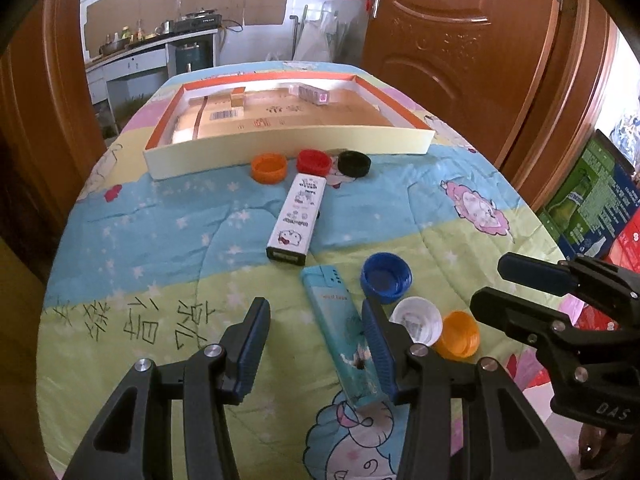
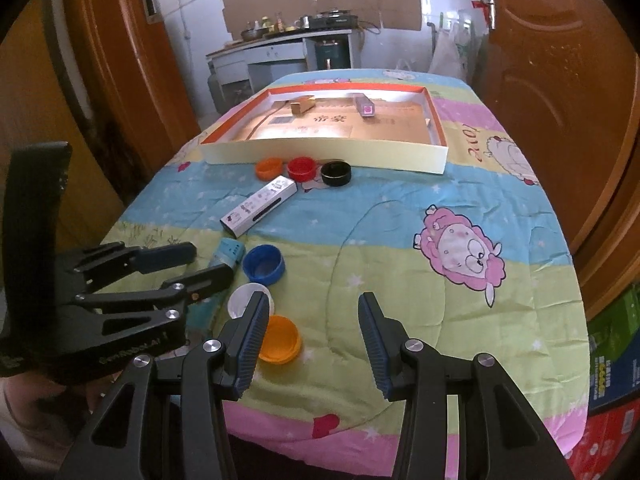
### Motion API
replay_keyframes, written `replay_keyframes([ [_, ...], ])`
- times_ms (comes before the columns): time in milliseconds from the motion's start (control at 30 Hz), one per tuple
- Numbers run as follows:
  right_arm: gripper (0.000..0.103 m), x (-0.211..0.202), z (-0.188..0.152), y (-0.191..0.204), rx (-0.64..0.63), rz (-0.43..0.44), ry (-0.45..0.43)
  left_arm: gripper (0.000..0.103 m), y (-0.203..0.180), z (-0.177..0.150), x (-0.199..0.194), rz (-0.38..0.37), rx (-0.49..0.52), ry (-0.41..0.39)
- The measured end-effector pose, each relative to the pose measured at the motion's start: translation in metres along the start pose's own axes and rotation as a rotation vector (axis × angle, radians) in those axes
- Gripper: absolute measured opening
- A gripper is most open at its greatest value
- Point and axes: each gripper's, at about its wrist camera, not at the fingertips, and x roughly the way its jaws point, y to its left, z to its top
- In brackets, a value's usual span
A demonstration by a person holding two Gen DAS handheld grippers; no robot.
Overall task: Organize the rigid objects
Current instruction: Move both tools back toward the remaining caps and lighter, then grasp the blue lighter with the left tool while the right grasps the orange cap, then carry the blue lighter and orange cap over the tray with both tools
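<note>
Teal box (image 1: 345,326) between parted left gripper (image 1: 316,346) fingers, blue cap (image 1: 386,278) beside

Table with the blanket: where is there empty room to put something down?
The blanket is bare around the pink sheep, right of the blue cap. It is bare too near the black writing. It is crowded around the caps and the teal box.

The left gripper (image 1: 316,346) tilts steeply downward, its two blue-padded fingers (image 1: 254,344) spread apart with nothing pressed between the pads. The right gripper (image 2: 314,340) sits just beside it on its right, tilted downward alike, jaws parted and empty. Each gripper appears side-on in the other's view.
</note>
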Motion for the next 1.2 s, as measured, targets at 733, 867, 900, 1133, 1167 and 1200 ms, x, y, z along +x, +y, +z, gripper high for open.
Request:
replay_keyframes([
  [733, 0.043, 0.021, -0.017, 0.021, -0.123, 0.067, 0.093, 0.023, -0.002, -0.011, -0.006, -0.038, 0.039, -0.032],
  [867, 0.031, 0.025, -0.014, 0.021, -0.129, 0.055, 0.093, 0.023, 0.000, -0.011, -0.007, -0.049, 0.032, -0.032],
  [900, 0.031, 0.025, -0.013, 0.021, -0.134, 0.057, 0.093, 0.023, 0.000, -0.011, -0.007, -0.052, 0.029, -0.033],
  [1133, 0.031, 0.022, -0.012, 0.023, -0.142, 0.058, 0.083, 0.023, 0.003, -0.010, -0.011, -0.060, 0.016, -0.049],
  [1167, 0.031, 0.021, -0.012, 0.023, -0.141, 0.054, 0.080, 0.023, 0.003, -0.010, -0.012, -0.061, 0.014, -0.051],
  [1200, 0.031, 0.020, -0.011, 0.022, -0.137, 0.049, 0.076, 0.023, 0.004, -0.010, -0.013, -0.062, 0.012, -0.054],
])
